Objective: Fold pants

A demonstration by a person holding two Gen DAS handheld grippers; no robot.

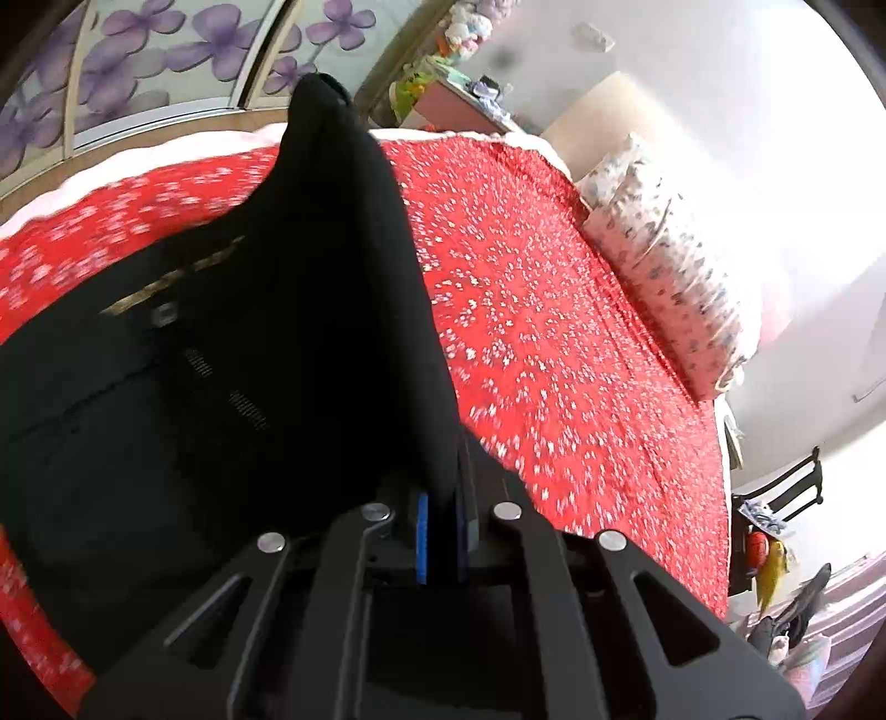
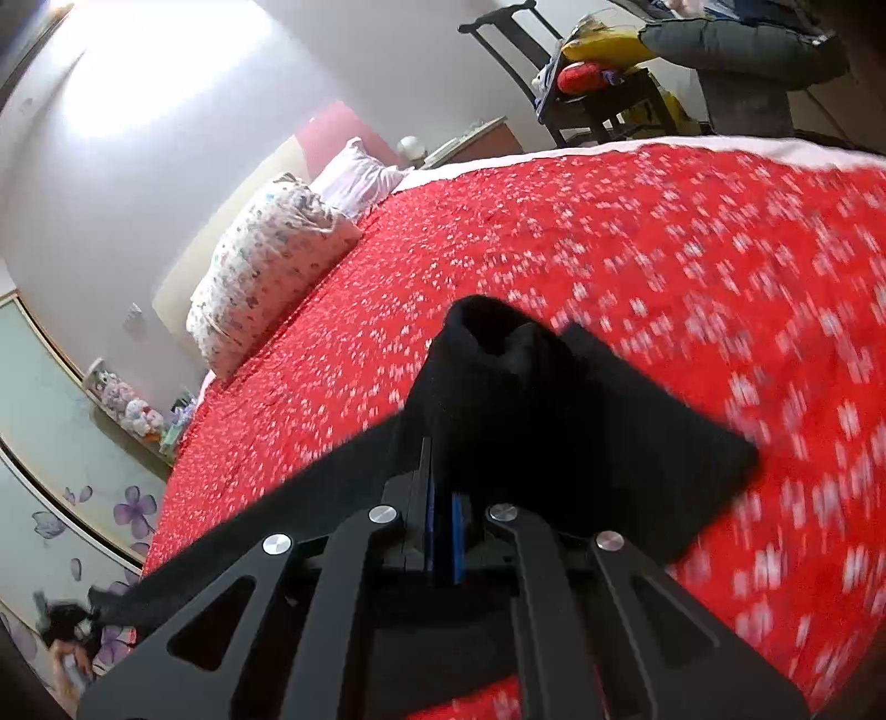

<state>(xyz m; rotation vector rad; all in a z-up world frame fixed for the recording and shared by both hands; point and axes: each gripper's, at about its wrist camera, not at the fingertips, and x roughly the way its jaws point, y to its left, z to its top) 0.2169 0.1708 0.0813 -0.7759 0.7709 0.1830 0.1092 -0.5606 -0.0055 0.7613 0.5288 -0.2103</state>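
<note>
On the bed (image 1: 554, 332), left wrist view: red bedspread (image 1: 526, 266) with small white flowers, covering most of the mattress. Black pants (image 1: 249, 360) lying on the bedspread at left, with a pale inner waistband strip and a small label showing; one fold of the cloth rises in a tall peak straight up from the left gripper (image 1: 440, 531). Left gripper closed tight, blue pads (image 1: 422, 537) pinching that fold of the pants. Patterned pillow (image 1: 664, 266) at the right edge of the bed, against a pale headboard. Wardrobe doors (image 1: 166, 50) with purple flowers behind the bed. Dark chair (image 1: 775, 498) with bright items at far right. Right wrist view: the same red bedspread (image 2: 609, 249), blurred toward the right. Right gripper (image 2: 440, 543) closed, its pads clamped on another bunched part of the black pants (image 2: 554, 421), which humps up just ahead of the fingers and spreads in a flat flap to the right; a taut black band of cloth runs down to the lower left. Pillow (image 2: 266, 266) at left, a white one behind it. Dark chair (image 2: 581, 94) with piled things beyond the far edge of the bed.
</note>
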